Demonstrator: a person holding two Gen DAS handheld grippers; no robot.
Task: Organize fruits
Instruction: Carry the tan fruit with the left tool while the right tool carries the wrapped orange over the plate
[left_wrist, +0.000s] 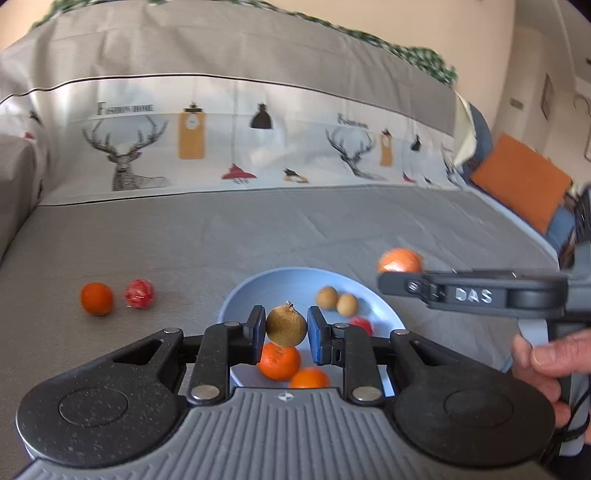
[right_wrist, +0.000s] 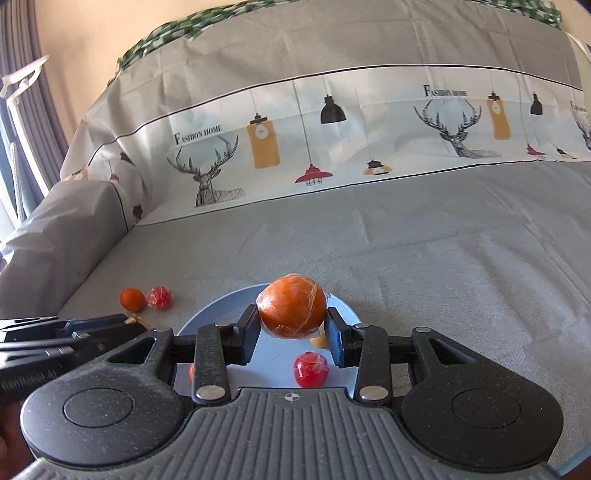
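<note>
A pale blue bowl (left_wrist: 280, 284) sits on the grey bed cover. My left gripper (left_wrist: 286, 328) is shut on a small brown fruit (left_wrist: 286, 325) held above the bowl. Inside lie two brown fruits (left_wrist: 337, 300), two oranges (left_wrist: 279, 361) and a red fruit (left_wrist: 364, 325). My right gripper (right_wrist: 291, 325) is shut on a plastic-wrapped orange (right_wrist: 291, 305) over the bowl (right_wrist: 218, 314); that orange (left_wrist: 399, 260) shows at the right gripper's tip in the left wrist view. A red wrapped fruit (right_wrist: 311, 369) lies in the bowl below it.
An orange (left_wrist: 96, 298) and a red wrapped fruit (left_wrist: 139, 293) lie on the cover left of the bowl. A printed pillow band (left_wrist: 236, 136) runs across the back. A hand (left_wrist: 546, 365) holds the right gripper. An orange cushion (left_wrist: 521, 181) is far right.
</note>
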